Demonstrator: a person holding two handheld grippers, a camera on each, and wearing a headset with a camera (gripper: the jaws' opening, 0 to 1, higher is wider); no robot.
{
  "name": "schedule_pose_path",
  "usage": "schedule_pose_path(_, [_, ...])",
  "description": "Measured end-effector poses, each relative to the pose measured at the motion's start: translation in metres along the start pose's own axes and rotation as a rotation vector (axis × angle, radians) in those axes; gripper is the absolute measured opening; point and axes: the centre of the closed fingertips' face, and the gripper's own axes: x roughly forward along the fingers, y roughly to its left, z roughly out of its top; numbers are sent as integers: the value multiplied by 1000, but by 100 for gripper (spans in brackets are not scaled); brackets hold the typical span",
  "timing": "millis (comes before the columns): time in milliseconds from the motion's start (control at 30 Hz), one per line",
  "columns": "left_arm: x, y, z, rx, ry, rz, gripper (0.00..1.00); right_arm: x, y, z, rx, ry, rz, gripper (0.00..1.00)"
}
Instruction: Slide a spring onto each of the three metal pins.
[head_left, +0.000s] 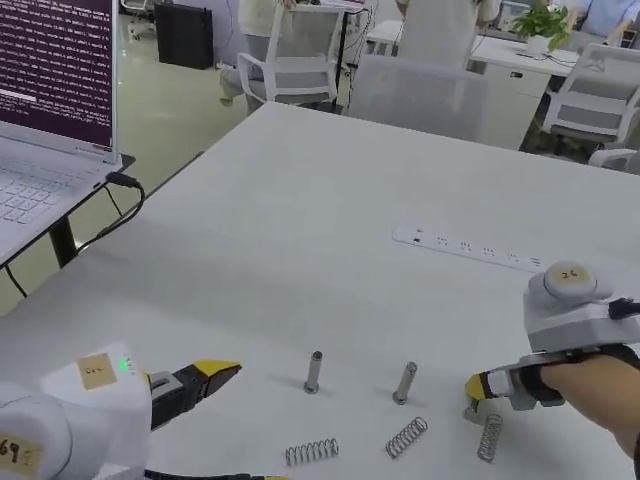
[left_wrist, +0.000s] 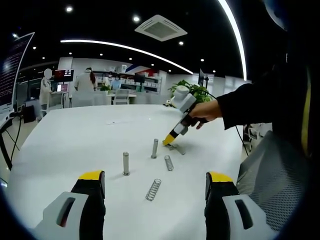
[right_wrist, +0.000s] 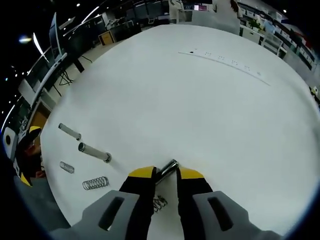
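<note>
On the white worktop (head_left: 300, 220), the left tool (left_wrist: 155, 176) hangs with its jaws wide apart, the left pin (head_left: 314, 371) and middle pin (head_left: 405, 383) stand upright behind the crosswise left spring (head_left: 312, 452), slanting middle spring (head_left: 406, 437) and lengthwise right spring (head_left: 489, 437), all lying flat, and the right tool (right_wrist: 166, 173) seems clamped on the third pin (right_wrist: 171, 166).

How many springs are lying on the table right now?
3 coiled metal springs: one leftmost, one central, one beside the right gripper, which grips a metal pin. None seem hidden.
</note>
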Motion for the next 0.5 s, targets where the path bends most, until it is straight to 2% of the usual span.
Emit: schedule_pose_path(500, [-1,1,0,-3,-1,7,79,5,2,5,-62,32,-36,13])
